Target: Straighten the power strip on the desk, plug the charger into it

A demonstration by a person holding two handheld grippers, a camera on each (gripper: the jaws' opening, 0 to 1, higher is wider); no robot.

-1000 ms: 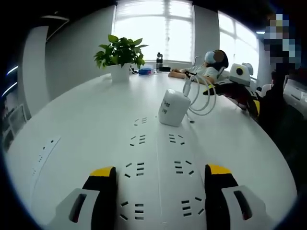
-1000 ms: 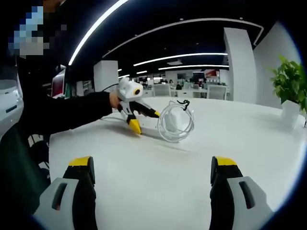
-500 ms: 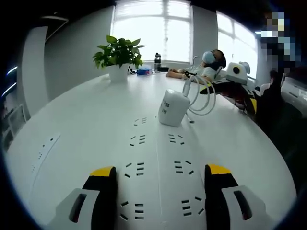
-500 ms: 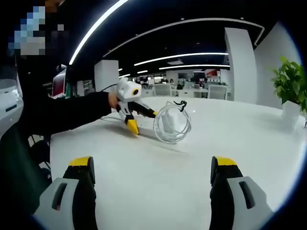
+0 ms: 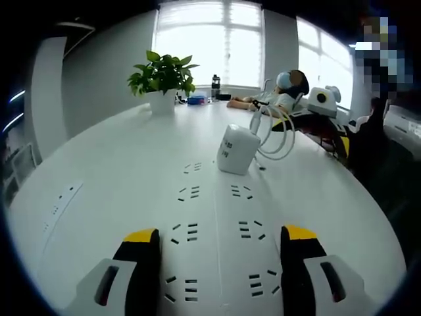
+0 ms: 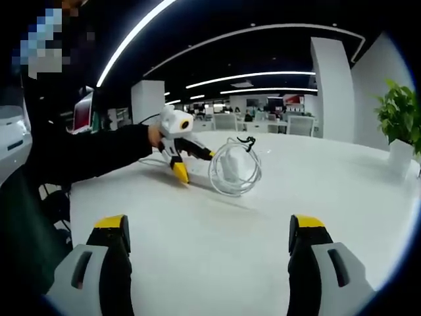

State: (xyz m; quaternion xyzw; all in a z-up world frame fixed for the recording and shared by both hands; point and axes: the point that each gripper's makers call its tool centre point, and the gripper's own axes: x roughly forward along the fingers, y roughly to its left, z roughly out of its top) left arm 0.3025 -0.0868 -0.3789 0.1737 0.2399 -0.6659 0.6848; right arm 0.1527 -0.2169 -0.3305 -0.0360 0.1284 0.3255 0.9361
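In the left gripper view, the left gripper (image 5: 217, 253) hovers low over the white desk (image 5: 118, 164) with its yellow-tipped jaws spread wide and nothing between them. Directly beneath and ahead of it lies the white power strip (image 5: 217, 224), a long flat body with two rows of dark socket slots running away from the camera; it sits between the two jaws in the picture, but whether the jaws touch it cannot be told. Just past the strip's far end stands the white charger (image 5: 237, 148), a rounded block with grey print on its face, and its coiled white cable (image 5: 276, 135) loops up just beside it to the right. Farther back are a potted plant (image 5: 163, 78) near the bright windows and a seated person (image 5: 283, 95) at the desk's far edge. The right gripper view looks across the same desk from the side: the right gripper (image 6: 210, 253) is also released, jaws wide apart over bare tabletop, holding nothing. This view takes in the left gripper from outside, in a dark-sleeved arm (image 6: 92, 155), its tips pointing down at the desk close beside the charger and the cable coil. The strip itself is hard to make out from this angle, while the office interior with ceiling light strips appears behind.
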